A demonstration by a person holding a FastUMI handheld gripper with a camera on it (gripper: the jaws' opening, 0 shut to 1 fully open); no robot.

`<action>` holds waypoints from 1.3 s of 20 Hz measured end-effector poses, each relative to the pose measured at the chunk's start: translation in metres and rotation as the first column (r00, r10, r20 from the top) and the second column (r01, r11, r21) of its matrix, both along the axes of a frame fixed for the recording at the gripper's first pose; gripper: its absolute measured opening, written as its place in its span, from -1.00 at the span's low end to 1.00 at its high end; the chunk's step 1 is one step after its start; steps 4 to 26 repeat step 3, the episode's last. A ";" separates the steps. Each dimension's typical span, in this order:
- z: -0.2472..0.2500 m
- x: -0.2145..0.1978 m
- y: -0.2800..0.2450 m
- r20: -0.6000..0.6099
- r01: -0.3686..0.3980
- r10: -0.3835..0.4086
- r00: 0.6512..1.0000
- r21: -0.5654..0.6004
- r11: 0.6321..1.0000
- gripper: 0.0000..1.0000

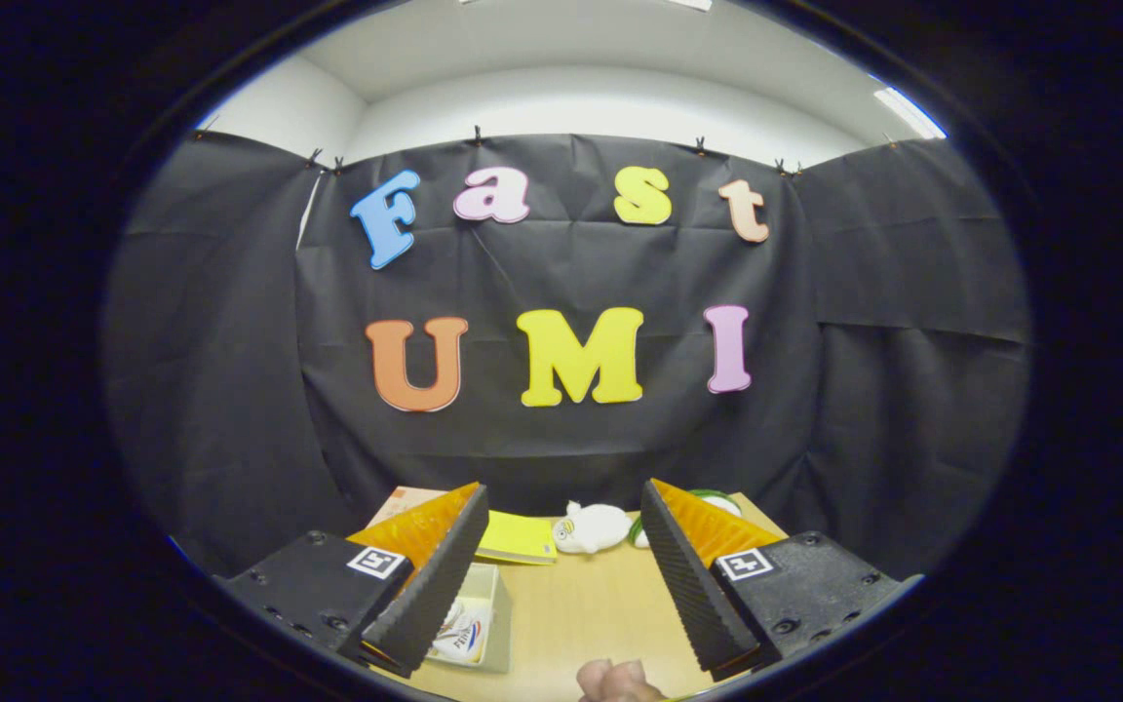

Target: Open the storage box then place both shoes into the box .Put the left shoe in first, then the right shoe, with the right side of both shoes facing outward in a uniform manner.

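Gripper fingers spread wide, holding nothing, above the table. Small box by left finger, label too blurred to read. Yellow pad and white toy beyond.

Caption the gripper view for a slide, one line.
Open gripper raised over a wooden table, nothing between its fingers; beyond them a yellow pad and small white toy.

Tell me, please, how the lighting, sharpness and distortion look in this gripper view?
Gripper view: even indoor light, no harsh shadows on the table; strong fisheye bending of the wall; the open gripper is sharp, as is the white toy beyond it; a hand near the fingers looks soft.
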State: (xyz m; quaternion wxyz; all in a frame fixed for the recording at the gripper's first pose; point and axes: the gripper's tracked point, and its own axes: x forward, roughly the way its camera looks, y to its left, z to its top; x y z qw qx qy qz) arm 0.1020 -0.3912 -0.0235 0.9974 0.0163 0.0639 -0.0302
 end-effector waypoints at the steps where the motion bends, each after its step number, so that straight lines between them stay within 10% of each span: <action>1: 0.002 -0.001 0.002 0.004 -0.008 0.008 1.000 0.007 1.000 1.00; 26: 0.005 0.000 0.009 0.009 -0.024 0.024 1.000 0.022 0.999 1.00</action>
